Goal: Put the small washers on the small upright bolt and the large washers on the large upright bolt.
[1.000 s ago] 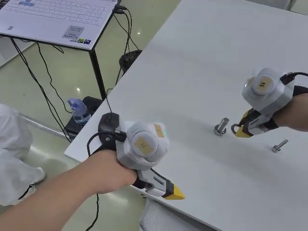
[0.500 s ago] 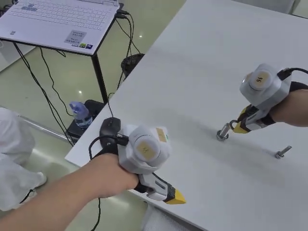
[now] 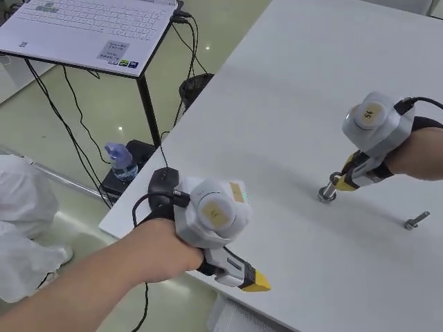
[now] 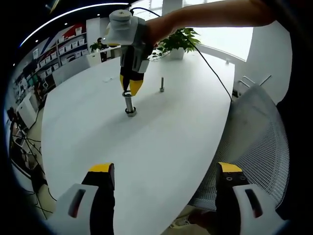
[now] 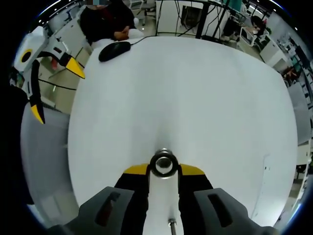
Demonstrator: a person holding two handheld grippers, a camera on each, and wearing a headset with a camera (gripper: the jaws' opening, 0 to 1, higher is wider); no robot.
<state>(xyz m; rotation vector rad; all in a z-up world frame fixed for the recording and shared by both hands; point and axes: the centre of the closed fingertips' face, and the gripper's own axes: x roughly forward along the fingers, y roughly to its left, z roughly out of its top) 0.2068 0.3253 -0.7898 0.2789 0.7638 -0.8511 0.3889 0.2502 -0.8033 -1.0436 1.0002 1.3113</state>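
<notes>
The jaws of the right gripper point(image 5: 163, 170) are clenched on a large washer point(image 5: 163, 163), holding it at the top of the large bolt point(image 3: 327, 192), which stands upright on the white worktop point(image 3: 291, 104). The left gripper point(image 4: 165, 169) hangs over the worktop's near edge, its jaws spread wide and empty. The small bolt point(image 4: 162, 84) stands apart, beyond the large one.

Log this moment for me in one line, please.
right gripper: shut on washer, at large bolt | left gripper: open, empty
</notes>
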